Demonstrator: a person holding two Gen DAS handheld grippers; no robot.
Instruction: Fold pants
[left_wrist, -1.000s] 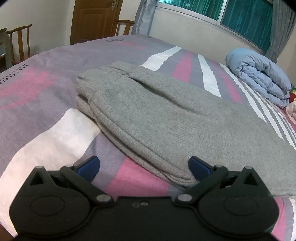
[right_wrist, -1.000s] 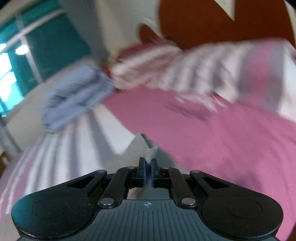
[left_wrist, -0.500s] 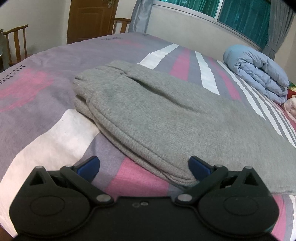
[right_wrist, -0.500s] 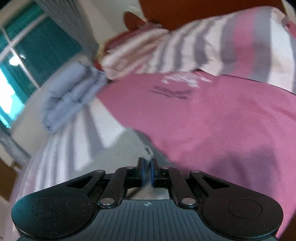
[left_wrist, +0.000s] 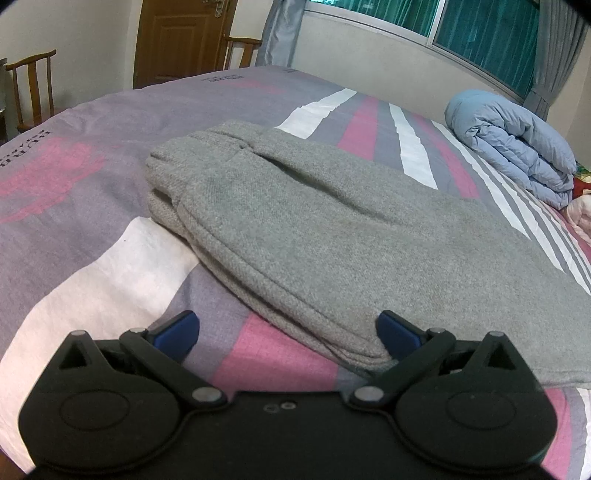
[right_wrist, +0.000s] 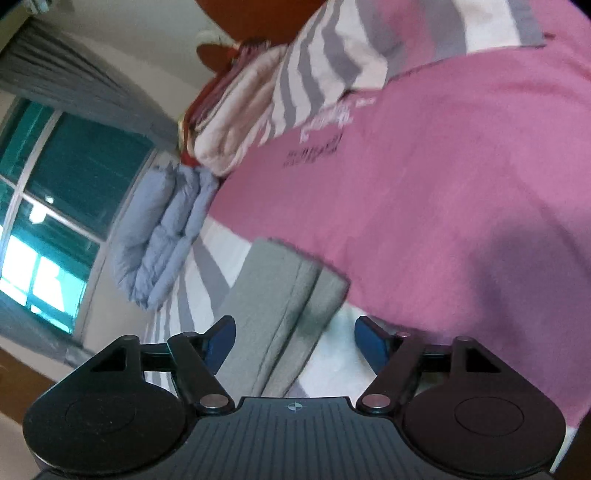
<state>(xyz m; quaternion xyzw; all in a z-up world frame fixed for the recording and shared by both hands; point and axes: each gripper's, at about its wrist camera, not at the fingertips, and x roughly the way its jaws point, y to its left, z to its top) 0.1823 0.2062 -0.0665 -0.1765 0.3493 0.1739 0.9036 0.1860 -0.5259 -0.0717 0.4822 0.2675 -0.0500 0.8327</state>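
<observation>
Lying folded on the striped bedsheet (left_wrist: 110, 288), grey pants (left_wrist: 332, 236), left gripper (left_wrist: 286, 332) spread wide at their near edge, right gripper (right_wrist: 295, 341) opening, cloth between untouched, blue duvet (left_wrist: 513, 147) at two o'clock, chair (left_wrist: 31, 88) at ten.

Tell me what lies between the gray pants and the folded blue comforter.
Only bare striped bedspread separates the gray pants from the blue comforter; the left wrist view shows this.
</observation>
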